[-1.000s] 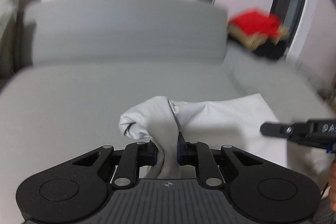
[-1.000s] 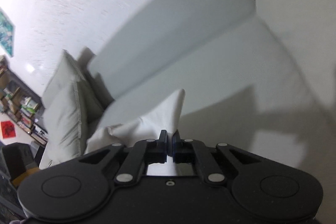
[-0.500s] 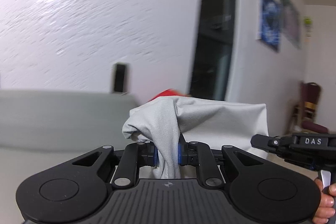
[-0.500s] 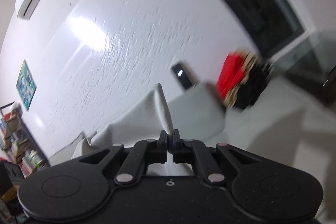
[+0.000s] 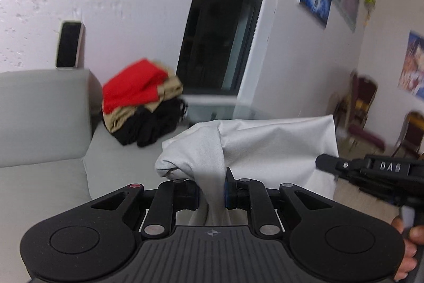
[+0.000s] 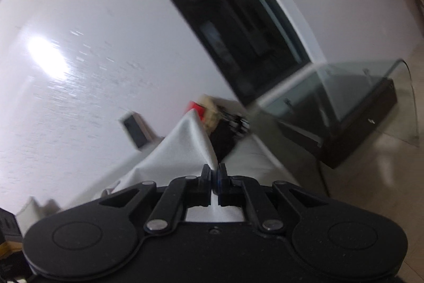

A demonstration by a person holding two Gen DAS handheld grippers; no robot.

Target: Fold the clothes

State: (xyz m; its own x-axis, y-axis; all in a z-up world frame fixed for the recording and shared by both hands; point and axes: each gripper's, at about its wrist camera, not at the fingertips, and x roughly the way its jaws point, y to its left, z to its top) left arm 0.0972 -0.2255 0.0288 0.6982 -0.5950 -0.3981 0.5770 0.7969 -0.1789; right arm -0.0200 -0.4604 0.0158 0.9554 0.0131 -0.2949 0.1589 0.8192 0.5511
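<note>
A pale grey garment hangs in the air between my two grippers, lifted off the sofa. My left gripper is shut on a bunched fold of it. In the left wrist view my right gripper comes in from the right, at the cloth's far edge. In the right wrist view my right gripper is shut on a thin corner of the same garment, which rises to a peak ahead of the jaws. A hand grips the right tool's handle.
A pile of red, tan and black clothes lies on the grey sofa at its right end. Behind it are a dark doorway and a glass table. Chairs stand by the right wall.
Both grippers have lifted the garment off the sofa seat and swung right. The views now face the wall, the doorway and the clothes pile instead of the seat.
</note>
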